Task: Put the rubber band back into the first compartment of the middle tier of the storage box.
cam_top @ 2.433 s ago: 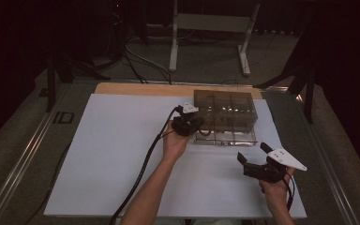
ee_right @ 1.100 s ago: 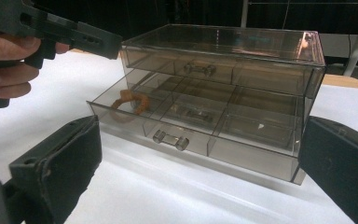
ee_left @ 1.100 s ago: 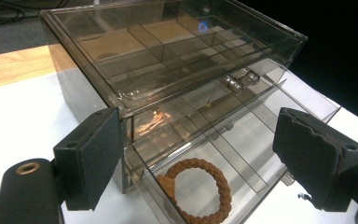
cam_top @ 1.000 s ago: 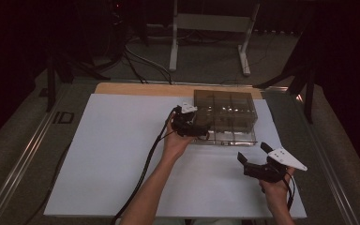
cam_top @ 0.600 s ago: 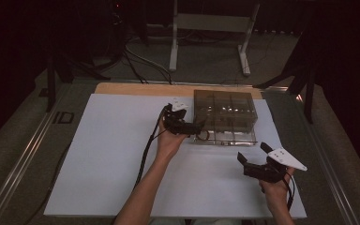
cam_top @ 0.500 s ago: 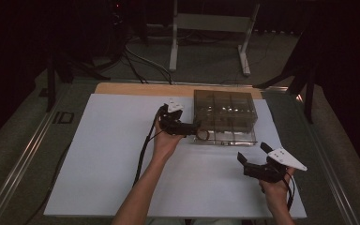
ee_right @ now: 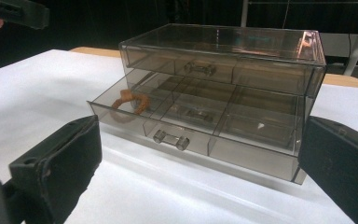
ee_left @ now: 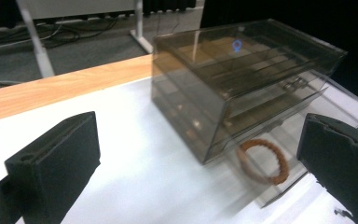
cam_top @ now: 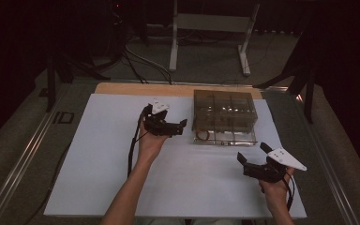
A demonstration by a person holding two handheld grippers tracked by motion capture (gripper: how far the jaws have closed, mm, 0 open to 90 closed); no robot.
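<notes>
A: How is the left gripper [cam_top: 172, 125] seen at the table?

B: It is held just left of the smoky clear drawer box [cam_top: 224, 110], its 2 jaws spread wide and having just been opening, with nothing between them. In the left gripper view, the box lies ahead between the jaws and toward the right one.

A: And the bracelet?

B: A brown beaded bracelet [ee_left: 263, 160] is seen lying in the pulled-out bottom drawer [ee_right: 182, 122], in the end compartment nearest the left gripper, close ahead of its right jaw.

A: What of the right gripper [cam_top: 255, 161]?

B: It is held low over the white table sheet [cam_top: 98, 154], well apart from the box and on the near side of it. Its 2 jaws are parted and empty, and the drawer's clear handle [ee_right: 170, 137] is framed between them.
</notes>
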